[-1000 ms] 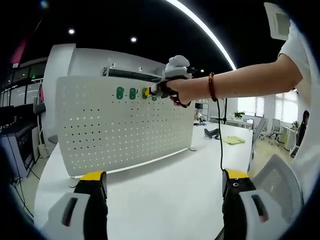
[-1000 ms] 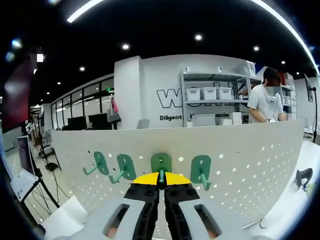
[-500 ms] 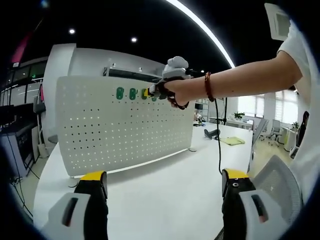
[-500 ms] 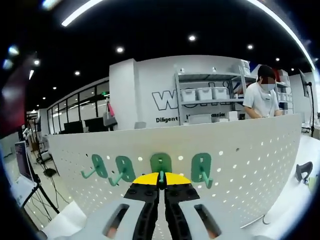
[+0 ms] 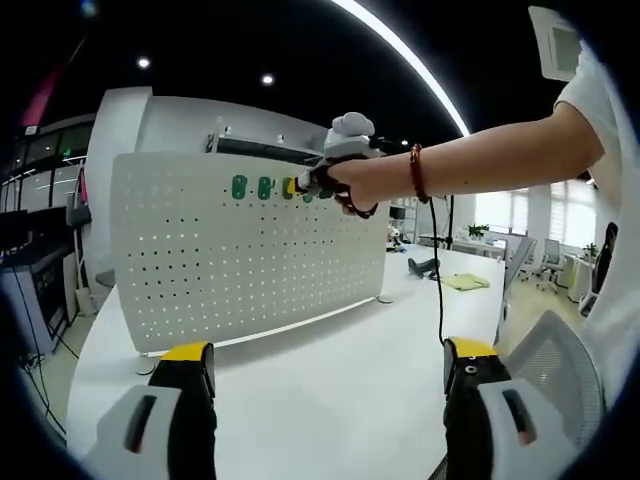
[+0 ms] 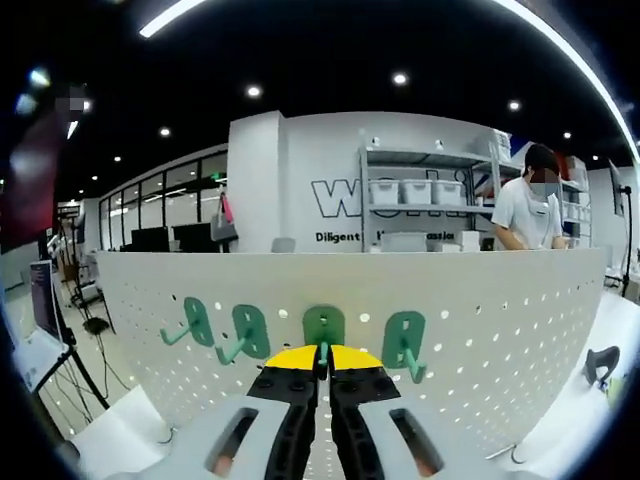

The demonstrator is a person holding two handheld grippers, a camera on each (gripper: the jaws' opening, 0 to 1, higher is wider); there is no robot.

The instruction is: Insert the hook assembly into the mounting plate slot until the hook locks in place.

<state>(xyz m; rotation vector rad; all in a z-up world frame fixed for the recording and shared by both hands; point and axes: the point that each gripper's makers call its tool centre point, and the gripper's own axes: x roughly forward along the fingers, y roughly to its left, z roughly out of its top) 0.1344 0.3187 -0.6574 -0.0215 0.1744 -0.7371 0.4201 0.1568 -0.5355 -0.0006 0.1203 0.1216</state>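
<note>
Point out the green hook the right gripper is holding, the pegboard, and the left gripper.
green hook (image 6: pixel 323 328), right gripper view, on its back plate.
pegboard (image 5: pixel 240 270), left gripper view, on its perforated face.
left gripper (image 5: pixel 330 370), left gripper view, midway between fingertips.

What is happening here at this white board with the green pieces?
A person is fitting green hooks onto a white pegboard that stands on a white table. The right gripper is shut on a green hook and holds it against the board, third in a row of four near the top edge. Whether it has locked in, I cannot tell. The left gripper hangs open over the table, holding nothing. Another person stands at shelves behind the board.
</note>
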